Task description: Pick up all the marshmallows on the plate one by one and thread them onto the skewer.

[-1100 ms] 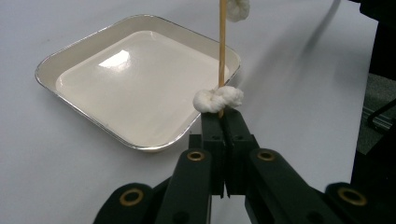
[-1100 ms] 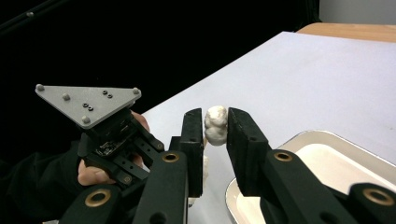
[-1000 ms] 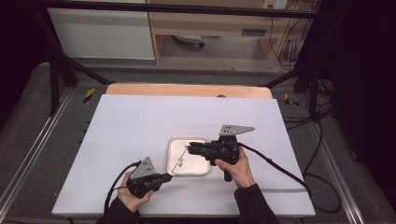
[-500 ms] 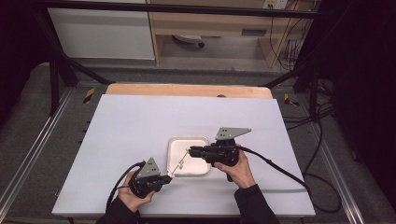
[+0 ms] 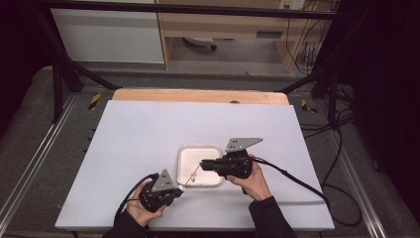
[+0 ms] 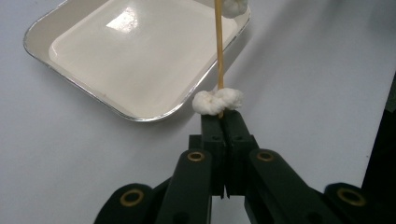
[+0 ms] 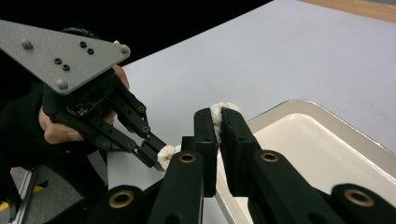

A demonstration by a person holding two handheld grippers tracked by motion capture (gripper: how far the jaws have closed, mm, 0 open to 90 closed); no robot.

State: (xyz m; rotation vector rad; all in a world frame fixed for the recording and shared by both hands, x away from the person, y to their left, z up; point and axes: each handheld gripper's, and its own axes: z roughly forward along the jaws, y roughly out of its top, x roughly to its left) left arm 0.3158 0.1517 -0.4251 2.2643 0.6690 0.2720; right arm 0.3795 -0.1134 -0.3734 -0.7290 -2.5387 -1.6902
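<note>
A lab-like recording room, suggested by the white tabletop (image 5: 148, 148) framed by metal rails (image 5: 29, 173), trailing cables (image 5: 341, 144), plain cabinets (image 5: 106, 34) behind

Surface (image 5: 148, 134): far half and left side bare, open to a hand from the far edge, the left edge and both far corners. Obstacle: shallow white tray (image 5: 186, 153), right of centre toward the near edge. Obstacle: thin stick (image 5: 194, 174) slanting across the tray's near-left corner, bridging left gripper (image 5: 179, 188) and right gripper (image 5: 202, 162). Obstacle: cable (image 5: 297, 179) across the near-right corner.
</note>
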